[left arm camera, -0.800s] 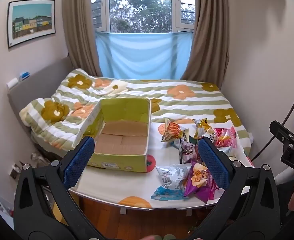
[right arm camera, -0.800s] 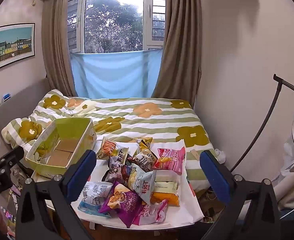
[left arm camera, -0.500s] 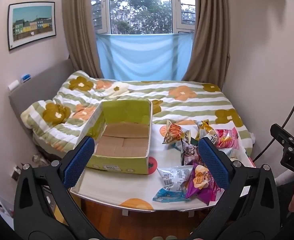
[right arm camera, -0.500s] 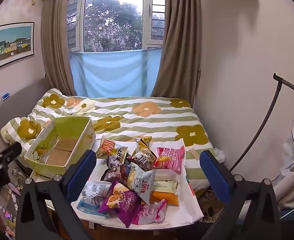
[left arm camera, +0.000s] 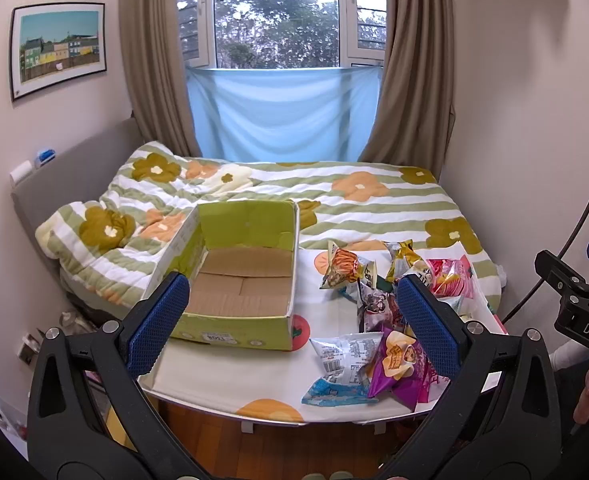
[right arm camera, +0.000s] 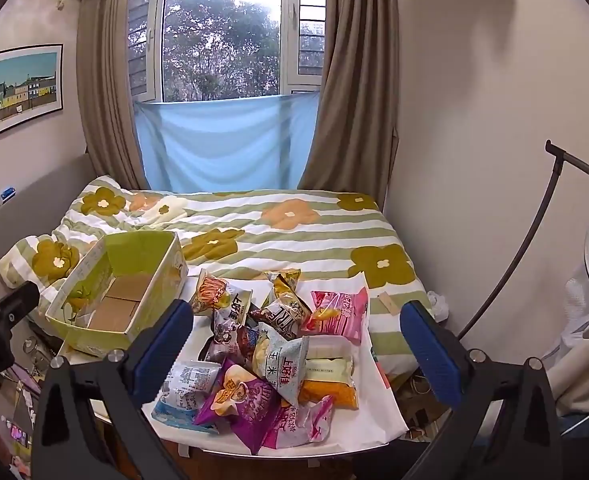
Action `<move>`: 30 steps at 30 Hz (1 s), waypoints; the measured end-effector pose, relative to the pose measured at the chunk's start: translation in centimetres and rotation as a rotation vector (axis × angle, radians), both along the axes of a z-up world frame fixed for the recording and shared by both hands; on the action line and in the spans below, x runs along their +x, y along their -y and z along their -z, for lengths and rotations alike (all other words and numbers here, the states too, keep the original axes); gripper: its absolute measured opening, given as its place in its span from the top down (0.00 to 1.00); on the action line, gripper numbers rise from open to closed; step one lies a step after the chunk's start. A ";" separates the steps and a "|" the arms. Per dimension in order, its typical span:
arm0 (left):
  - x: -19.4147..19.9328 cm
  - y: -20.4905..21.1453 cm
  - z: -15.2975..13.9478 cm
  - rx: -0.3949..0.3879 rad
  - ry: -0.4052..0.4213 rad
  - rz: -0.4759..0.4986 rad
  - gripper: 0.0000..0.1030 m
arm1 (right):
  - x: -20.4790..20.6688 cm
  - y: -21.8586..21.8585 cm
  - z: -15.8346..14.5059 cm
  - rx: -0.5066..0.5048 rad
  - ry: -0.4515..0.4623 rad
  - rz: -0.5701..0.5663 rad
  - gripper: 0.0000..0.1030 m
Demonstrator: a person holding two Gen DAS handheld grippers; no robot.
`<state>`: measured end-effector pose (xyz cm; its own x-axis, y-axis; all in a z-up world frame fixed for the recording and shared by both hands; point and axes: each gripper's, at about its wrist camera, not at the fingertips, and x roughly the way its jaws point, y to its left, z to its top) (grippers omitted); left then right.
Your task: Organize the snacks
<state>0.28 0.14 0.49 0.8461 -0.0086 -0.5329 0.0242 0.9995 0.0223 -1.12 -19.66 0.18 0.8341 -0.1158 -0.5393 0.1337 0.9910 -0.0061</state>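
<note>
Both our jaws stand spread wide and empty above the table (left arm camera: 222,384), where the snacks (right arm camera: 278,360) lie heaped right of the empty box (left arm camera: 246,280); light, crinkly, slippery bags, we judge, best pinched at a sealed edge.

Box (left arm camera: 242,288) sits left of snack packets (left arm camera: 382,320); bed (left arm camera: 374,204) seemingly just behind.
</note>
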 end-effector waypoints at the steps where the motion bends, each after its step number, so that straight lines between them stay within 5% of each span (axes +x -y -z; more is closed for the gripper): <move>1: 0.1 0.1 0.2 0.001 -0.001 0.000 0.00 | 0.1 -0.1 0.0 -0.002 -0.001 -0.001 0.00; 30: 1.0 -0.9 0.2 -0.008 0.011 0.015 0.00 | 0.5 -1.1 0.0 0.000 0.001 0.003 0.00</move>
<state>1.24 1.07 0.28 0.8515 -0.0254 -0.5238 0.0391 0.9991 0.0151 -0.63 -18.60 0.19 0.8344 -0.1182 -0.5384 0.1363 0.9907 -0.0064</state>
